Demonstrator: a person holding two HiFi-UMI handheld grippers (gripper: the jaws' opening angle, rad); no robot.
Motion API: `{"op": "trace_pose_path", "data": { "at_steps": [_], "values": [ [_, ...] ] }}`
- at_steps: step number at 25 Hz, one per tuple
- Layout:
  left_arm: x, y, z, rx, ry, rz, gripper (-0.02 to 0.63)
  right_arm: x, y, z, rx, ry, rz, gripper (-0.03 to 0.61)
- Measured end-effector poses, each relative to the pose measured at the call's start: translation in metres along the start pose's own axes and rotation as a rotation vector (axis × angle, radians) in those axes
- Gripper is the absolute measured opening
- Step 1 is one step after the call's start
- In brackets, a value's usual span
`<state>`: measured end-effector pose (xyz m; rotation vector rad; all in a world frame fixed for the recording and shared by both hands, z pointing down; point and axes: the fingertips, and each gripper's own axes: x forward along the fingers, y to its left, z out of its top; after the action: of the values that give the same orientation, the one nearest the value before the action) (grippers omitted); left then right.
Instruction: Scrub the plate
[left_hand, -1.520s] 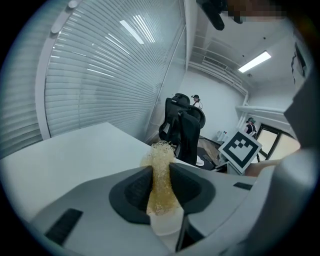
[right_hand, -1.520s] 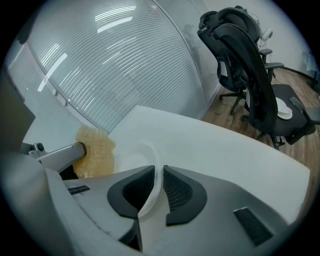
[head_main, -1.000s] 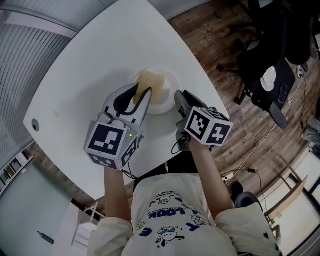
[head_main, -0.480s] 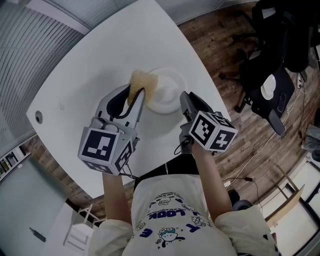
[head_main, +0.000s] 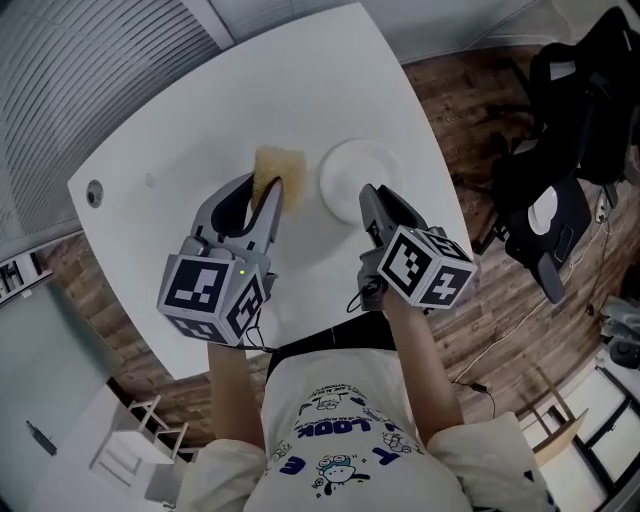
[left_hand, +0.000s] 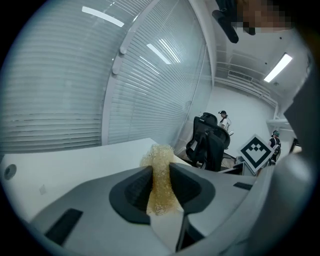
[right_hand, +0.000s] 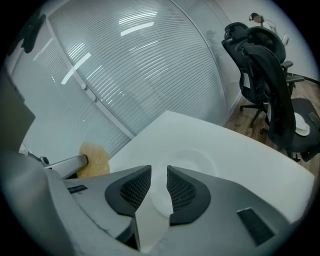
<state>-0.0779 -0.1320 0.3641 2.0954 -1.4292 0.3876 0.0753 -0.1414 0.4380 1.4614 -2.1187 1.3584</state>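
Now your left gripper (head_main: 266, 192) pinches the sponge (head_main: 281, 168) beside the plate (head_main: 362, 160); your right gripper (head_main: 369, 196) hovers at its near rim, jaws narrowly apart, empty.

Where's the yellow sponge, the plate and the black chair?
sponge (head_main: 280, 165): head view, its fluffy top end.
plate (head_main: 362, 162): head view, its bare middle.
black chair (right_hand: 264, 70): right gripper view, its backrest.

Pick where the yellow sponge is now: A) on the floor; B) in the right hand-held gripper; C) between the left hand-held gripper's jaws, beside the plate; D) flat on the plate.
C: the left hand-held gripper pinches the sponge, left of the plate in the head view.
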Motion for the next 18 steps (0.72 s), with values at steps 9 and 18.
{"op": "trace_pose_path", "data": {
  "at_steps": [9, 18],
  "values": [
    [-0.025, 0.04, -0.029, -0.071, 0.019, 0.105, 0.13, 0.014, 0.036, -0.025, -0.056, 0.063, 0.044, 0.095],
    [-0.023, 0.06, -0.064, -0.113, 0.083, 0.165, 0.131, 0.028, 0.047, -0.041, -0.094, 0.104, 0.053, 0.094]
  ]
}}
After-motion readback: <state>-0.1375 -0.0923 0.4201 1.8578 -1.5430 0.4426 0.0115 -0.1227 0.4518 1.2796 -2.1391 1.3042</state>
